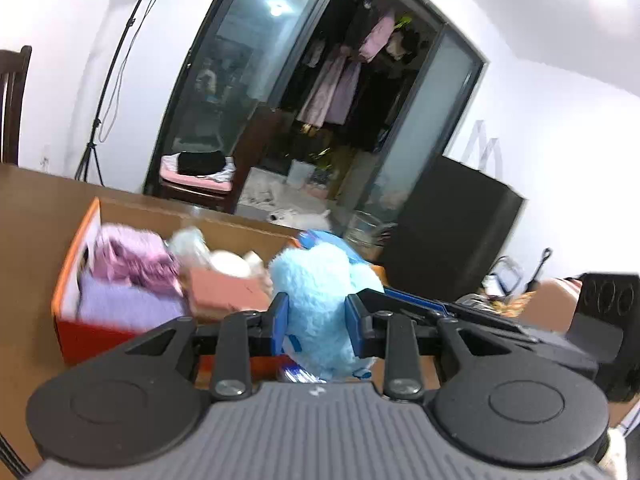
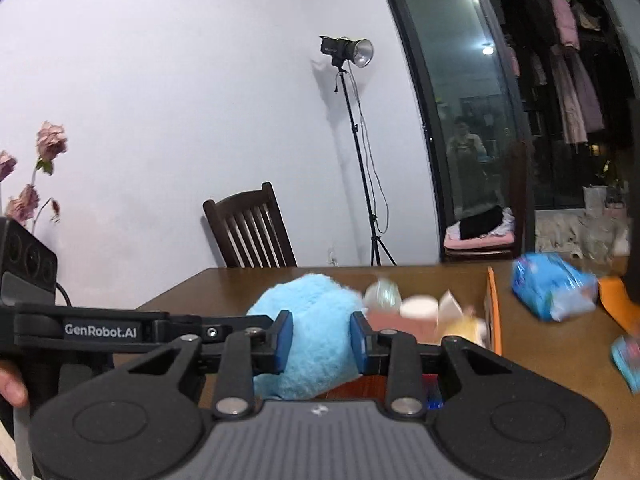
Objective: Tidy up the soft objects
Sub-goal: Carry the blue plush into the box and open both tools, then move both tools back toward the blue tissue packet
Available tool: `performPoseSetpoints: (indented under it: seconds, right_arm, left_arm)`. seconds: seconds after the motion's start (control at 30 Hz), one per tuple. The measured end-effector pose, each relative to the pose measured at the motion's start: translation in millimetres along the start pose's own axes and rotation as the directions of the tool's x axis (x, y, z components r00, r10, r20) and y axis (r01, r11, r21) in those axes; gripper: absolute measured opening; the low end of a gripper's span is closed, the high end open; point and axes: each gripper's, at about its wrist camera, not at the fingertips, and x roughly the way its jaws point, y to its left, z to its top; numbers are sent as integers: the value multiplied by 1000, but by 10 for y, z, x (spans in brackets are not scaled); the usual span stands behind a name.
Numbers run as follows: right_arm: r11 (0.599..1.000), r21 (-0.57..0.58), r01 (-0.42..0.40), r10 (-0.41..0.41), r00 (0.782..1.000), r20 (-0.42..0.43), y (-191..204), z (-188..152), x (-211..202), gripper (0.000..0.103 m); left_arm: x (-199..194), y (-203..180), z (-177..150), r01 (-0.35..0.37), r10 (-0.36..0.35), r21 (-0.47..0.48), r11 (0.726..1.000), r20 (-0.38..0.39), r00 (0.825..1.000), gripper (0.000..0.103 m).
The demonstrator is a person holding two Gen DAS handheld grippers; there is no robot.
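I see left gripper (image 1: 317,322) and right gripper (image 2: 321,339) both clenched on blue plush toy (image 1: 320,300), frame centre; orange box (image 1: 80,320) centre left.

Left wrist view: close behind own fingers, tilted, facing across wooden table (image 1: 24,216) toward glass door (image 1: 224,92). Right wrist view: equally close, level, facing corner wall and light stand (image 2: 352,140). Shared: blue plush (image 1: 320,300), orange box (image 1: 72,280), door.

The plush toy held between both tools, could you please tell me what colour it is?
Light blue; the plush toy shows best in the right wrist view.
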Motion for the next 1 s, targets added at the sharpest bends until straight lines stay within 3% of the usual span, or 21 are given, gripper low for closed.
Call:
performPoseSetpoints:
  seconds: [0.13, 0.23, 0.37, 0.47, 0.7, 0.8, 1.0]
  right_arm:
    - [997, 67, -30, 36, 996, -85, -304, 238, 680, 30]
    - [992, 117, -37, 58, 983, -176, -494, 227, 1246, 30]
    - [987, 152, -45, 92, 945, -315, -608, 0, 1823, 30]
    - [989, 144, -25, 82, 911, -404, -621, -202, 2048, 26]
    - [985, 173, -11, 85, 900, -427, -660, -267, 2058, 28]
    - [986, 165, -9, 79, 903, -422, -647, -239, 1985, 36]
    - [995, 99, 0, 31, 947, -319, -616, 99, 1377, 49]
  left_arm:
    - [505, 404, 233, -53, 50, -42, 998, -81, 995, 30]
    - [818, 708, 201, -122, 109, -76, 990, -154, 982, 30]
    - [1081, 985, 10, -185, 161, -72, 980, -261, 952, 28]
    - [1114, 972, -52, -200, 195, 7, 980, -258, 946, 23]
    - [1242, 1013, -40, -188, 184, 17, 982, -295, 938, 33]
    - [1116, 965, -9, -198, 201, 38, 979, -267, 942, 39]
    - [551, 735, 185, -216, 229, 94, 972, -168, 959, 42]
